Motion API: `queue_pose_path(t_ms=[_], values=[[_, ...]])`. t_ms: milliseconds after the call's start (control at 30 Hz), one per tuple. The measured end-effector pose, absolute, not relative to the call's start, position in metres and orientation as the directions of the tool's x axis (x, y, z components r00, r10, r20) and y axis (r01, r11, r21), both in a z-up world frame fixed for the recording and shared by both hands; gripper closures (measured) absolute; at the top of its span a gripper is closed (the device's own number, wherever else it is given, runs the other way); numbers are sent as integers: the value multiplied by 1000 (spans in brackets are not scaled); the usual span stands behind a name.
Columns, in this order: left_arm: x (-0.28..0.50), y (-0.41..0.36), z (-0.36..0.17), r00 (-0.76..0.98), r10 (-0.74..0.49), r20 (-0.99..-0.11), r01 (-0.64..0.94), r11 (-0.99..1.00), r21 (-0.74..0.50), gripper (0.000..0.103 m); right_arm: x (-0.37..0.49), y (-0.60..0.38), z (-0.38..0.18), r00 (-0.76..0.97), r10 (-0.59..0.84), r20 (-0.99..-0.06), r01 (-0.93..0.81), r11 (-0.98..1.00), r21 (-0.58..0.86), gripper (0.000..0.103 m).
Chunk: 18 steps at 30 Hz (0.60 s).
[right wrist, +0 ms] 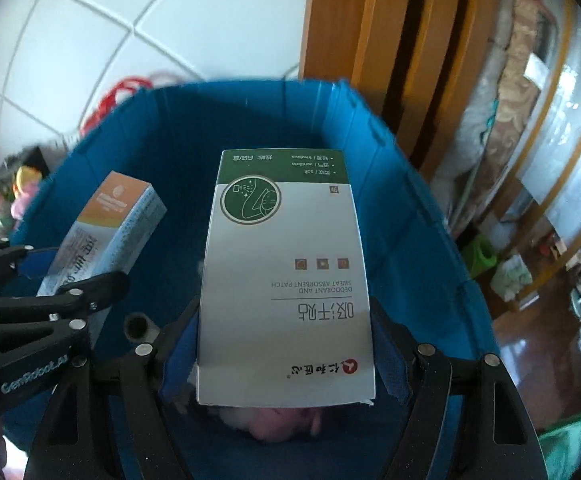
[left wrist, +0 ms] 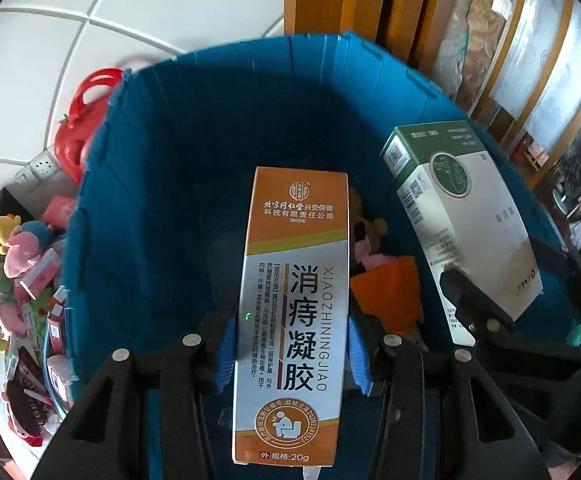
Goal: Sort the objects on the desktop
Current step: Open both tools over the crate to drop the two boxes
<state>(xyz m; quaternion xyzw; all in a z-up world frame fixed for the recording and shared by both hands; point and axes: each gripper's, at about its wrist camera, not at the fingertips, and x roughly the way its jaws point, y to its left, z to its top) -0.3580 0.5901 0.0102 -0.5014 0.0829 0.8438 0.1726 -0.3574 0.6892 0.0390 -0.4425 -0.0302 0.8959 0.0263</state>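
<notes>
Left tongs [left wrist: 290, 356] grip the orange box [left wrist: 296, 300], right tongs [right wrist: 286, 360] the green-white box [right wrist: 286, 280]; both hover over the blue bin [left wrist: 150, 200], where I judge release comes next.

Two cartons over the blue bin [left wrist: 138, 184]: one orange box [left wrist: 294, 312], one green-and-white box [left wrist: 462, 216] (each clamped by a gripper); one red basket [left wrist: 78, 128] behind it.

Both wrist views tilted steeply down, close above one blue bin [left wrist: 162, 184] (shared, each showing the other's box)
</notes>
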Motion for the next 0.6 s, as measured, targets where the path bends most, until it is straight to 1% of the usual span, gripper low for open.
queue_pose_path(t_ms=[233,333,467,600], values=[[-356,600,-2,-415,196,-888,-378,-925,-28,58,-361,701,22,-551,114,-827,-23,-992,-121,27],[-361,604,-8,-408,181,-895,-373,-928,-18,58,-360,700,19,-541,163,-825,-22,-983,-180,26],[-362,603,-14,-391,158,-907,-356,-935,-9,57,-361,701,15,-528,155,-835,-2,-983,-181,26],[-366,598,-19,-362,165,-917,-334,-942,-38,57,-363,703,9,-519,159,-840,-3,-983,-185,26]])
